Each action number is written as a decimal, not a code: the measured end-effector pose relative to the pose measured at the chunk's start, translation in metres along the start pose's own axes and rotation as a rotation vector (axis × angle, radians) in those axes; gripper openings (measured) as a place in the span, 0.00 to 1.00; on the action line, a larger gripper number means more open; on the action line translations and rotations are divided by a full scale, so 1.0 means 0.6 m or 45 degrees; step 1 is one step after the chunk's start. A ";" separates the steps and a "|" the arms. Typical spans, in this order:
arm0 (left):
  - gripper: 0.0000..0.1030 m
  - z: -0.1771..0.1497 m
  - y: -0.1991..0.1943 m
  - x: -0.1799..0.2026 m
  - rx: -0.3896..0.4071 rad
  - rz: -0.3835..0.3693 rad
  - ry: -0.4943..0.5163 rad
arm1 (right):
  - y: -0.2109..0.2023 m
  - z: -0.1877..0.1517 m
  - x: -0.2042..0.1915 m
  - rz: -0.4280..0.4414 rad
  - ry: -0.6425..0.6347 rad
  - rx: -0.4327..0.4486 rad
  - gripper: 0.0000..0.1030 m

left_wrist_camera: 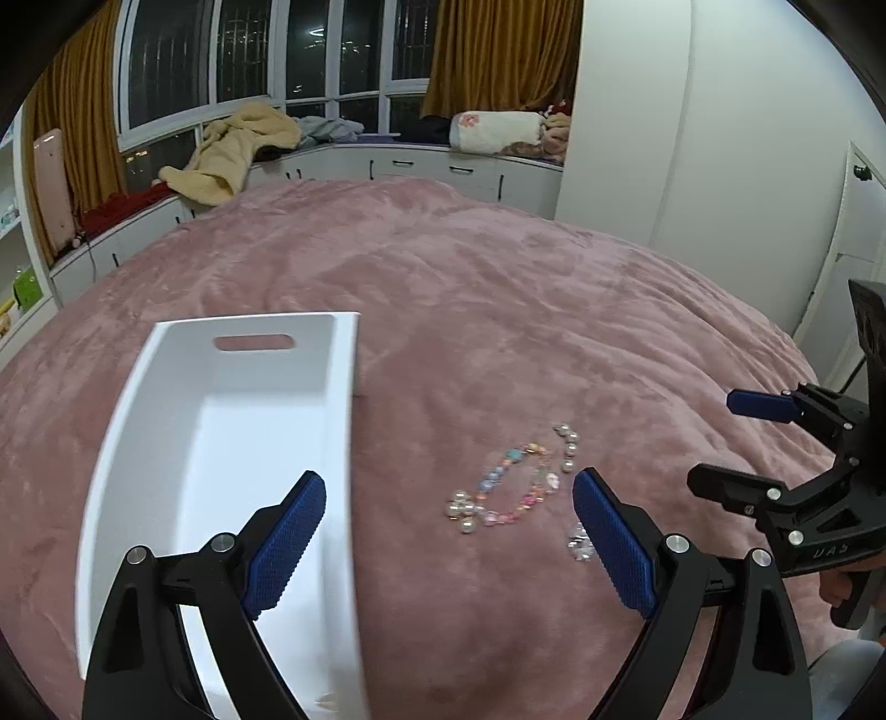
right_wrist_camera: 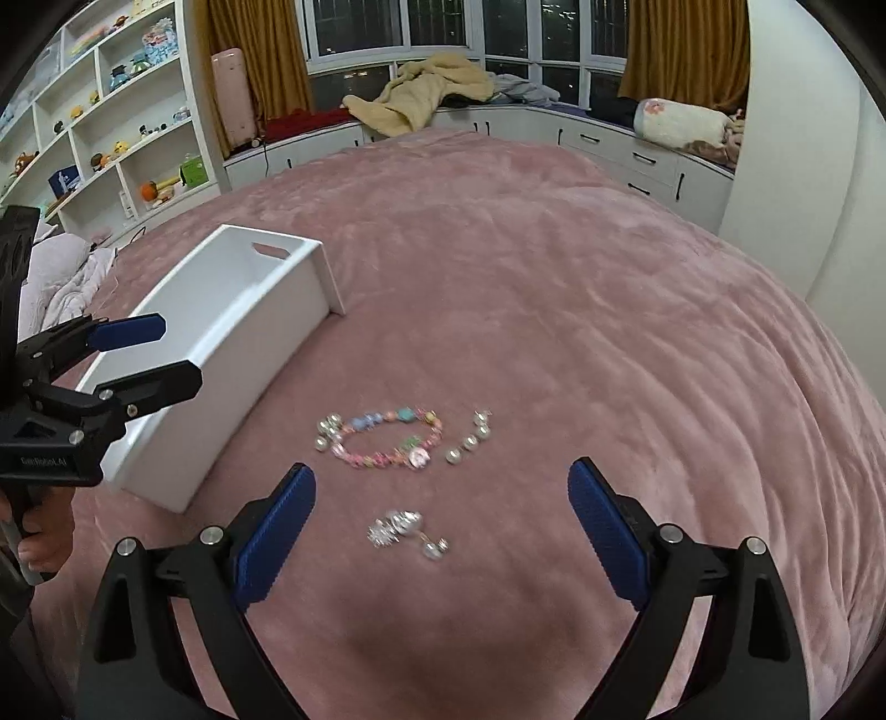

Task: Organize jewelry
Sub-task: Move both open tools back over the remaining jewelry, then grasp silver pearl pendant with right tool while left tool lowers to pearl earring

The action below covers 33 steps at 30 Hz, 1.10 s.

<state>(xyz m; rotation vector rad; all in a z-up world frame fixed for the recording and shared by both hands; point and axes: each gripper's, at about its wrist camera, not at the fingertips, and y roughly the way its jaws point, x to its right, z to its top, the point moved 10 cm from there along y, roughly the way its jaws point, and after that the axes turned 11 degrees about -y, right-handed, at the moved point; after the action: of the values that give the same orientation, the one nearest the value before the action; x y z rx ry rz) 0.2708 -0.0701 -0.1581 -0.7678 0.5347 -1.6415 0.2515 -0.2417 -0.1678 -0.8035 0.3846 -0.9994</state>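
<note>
Starting out, I'm holding both the left gripper (left_wrist_camera: 449, 545) and right gripper (right_wrist_camera: 442, 534) wide apart, empty; bracelet (right_wrist_camera: 387, 437), pearl strand (right_wrist_camera: 469, 438) and brooch (right_wrist_camera: 407, 529) are lying mid-bed beside the empty white box (right_wrist_camera: 221, 343).

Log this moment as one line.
left gripper: open, empty | right gripper: open, above silver crystal piece | pastel beaded bracelet: on pink blanket | white open box: looks empty

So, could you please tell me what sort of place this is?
Most likely a home bedroom: a wide bed under a pink plush blanket, white open wall shelves of toys, and mustard curtains by a bay window seat.
</note>
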 end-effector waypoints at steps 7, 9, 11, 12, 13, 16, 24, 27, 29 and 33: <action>0.88 -0.028 0.036 0.045 -0.027 -0.024 0.064 | 0.025 -0.050 0.008 0.003 -0.019 -0.038 0.89; 0.87 -0.036 0.045 0.054 -0.035 -0.029 0.072 | 0.034 -0.063 0.005 0.026 -0.022 -0.056 0.89; 0.87 -0.044 0.058 0.059 -0.049 -0.026 0.076 | 0.045 -0.071 0.003 0.038 -0.031 -0.071 0.89; 0.87 -0.047 0.063 0.060 -0.055 -0.024 0.076 | 0.052 -0.077 0.001 0.049 -0.038 -0.084 0.89; 0.87 -0.049 0.070 0.060 -0.065 -0.022 0.075 | 0.056 -0.081 -0.001 0.053 -0.047 -0.090 0.89; 0.87 -0.058 0.096 0.057 -0.096 -0.017 0.059 | 0.066 -0.088 -0.002 0.016 -0.114 -0.099 0.89; 0.83 -0.081 0.159 0.054 -0.125 -0.003 0.065 | 0.113 -0.118 -0.043 0.122 -0.250 -0.145 0.80; 0.77 -0.088 0.184 0.047 -0.141 0.011 0.059 | 0.136 -0.128 -0.054 0.142 -0.266 -0.170 0.72; 0.73 -0.093 0.197 0.042 -0.154 0.015 0.040 | 0.145 -0.132 -0.051 0.154 -0.240 -0.182 0.66; 0.67 -0.104 0.219 0.032 -0.170 0.015 0.022 | 0.159 -0.134 -0.047 0.136 -0.230 -0.198 0.59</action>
<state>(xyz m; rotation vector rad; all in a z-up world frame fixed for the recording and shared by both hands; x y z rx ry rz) 0.3116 -0.1203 -0.2898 -0.8475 0.6655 -1.6150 0.2433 -0.2236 -0.2941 -0.9951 0.3486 -0.7969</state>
